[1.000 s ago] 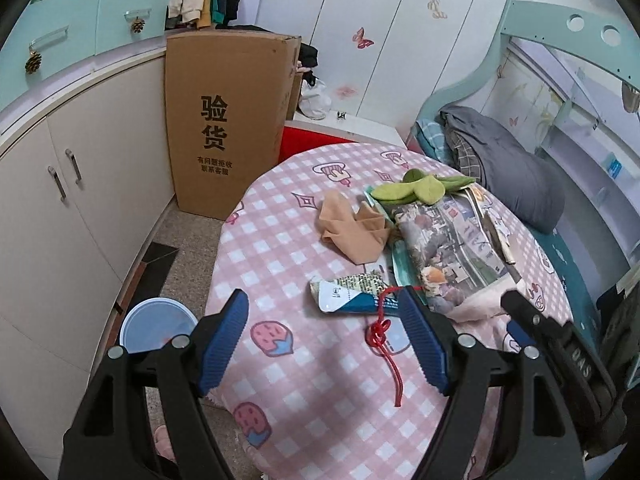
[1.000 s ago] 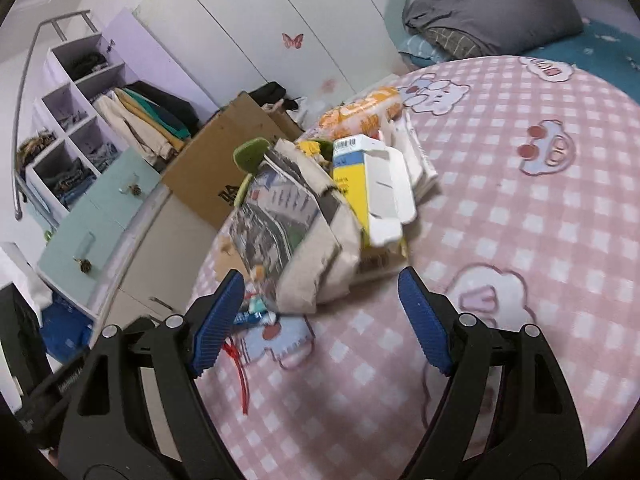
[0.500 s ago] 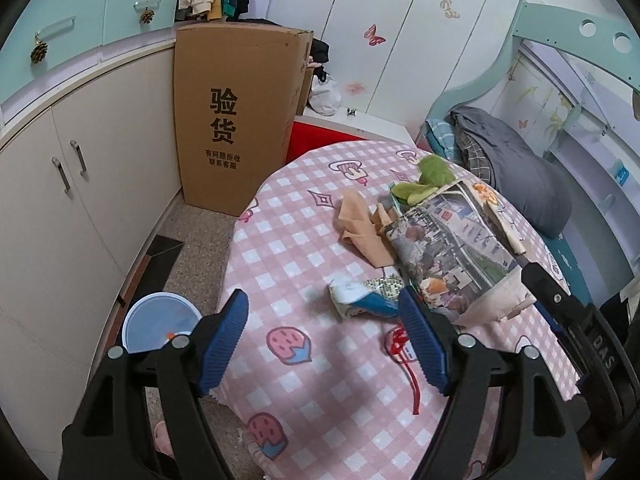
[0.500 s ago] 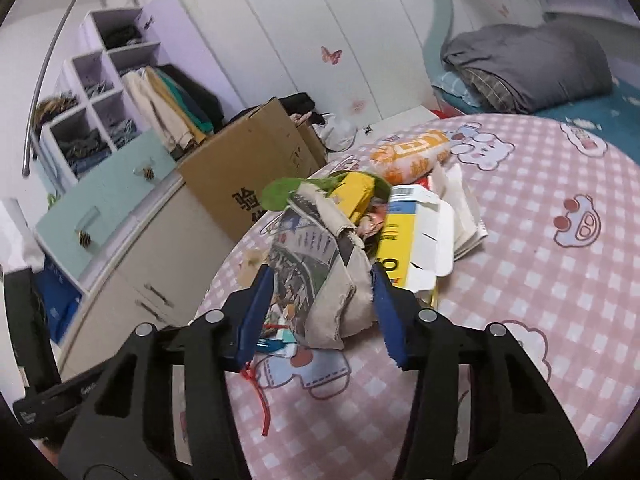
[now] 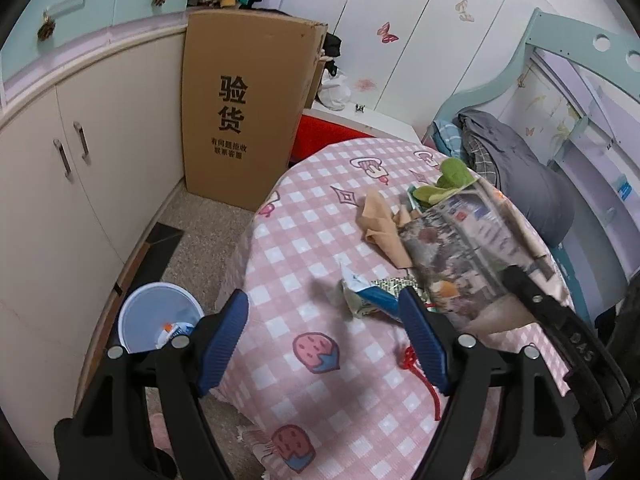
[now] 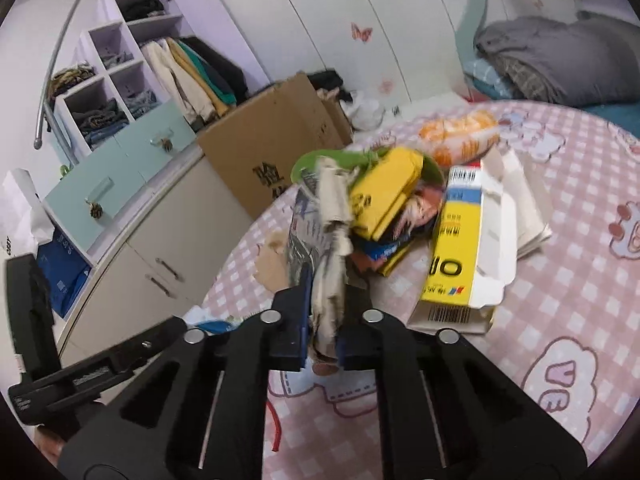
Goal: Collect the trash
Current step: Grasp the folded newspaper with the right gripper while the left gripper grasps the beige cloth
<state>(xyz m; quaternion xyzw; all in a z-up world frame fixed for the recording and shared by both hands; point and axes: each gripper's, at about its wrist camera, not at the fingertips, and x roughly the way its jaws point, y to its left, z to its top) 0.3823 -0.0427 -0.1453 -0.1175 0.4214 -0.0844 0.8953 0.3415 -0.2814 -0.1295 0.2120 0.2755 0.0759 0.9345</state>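
Your right gripper (image 6: 324,332) had just been closing and pinched the newspaper bundle's (image 6: 326,248) near edge; you needed to lift it slowly, keeping the loose pages together; your left gripper (image 5: 324,344) hung wide open and empty, the crumpled wrapper (image 5: 366,294) just ahead between its jaws; the bin (image 5: 136,312) beside its left jaw held little.

Pink checked table (image 5: 320,240) (strawberry prints) bears wrapper (image 5: 368,300), tan cloth (image 5: 380,224), red cord (image 5: 420,376).
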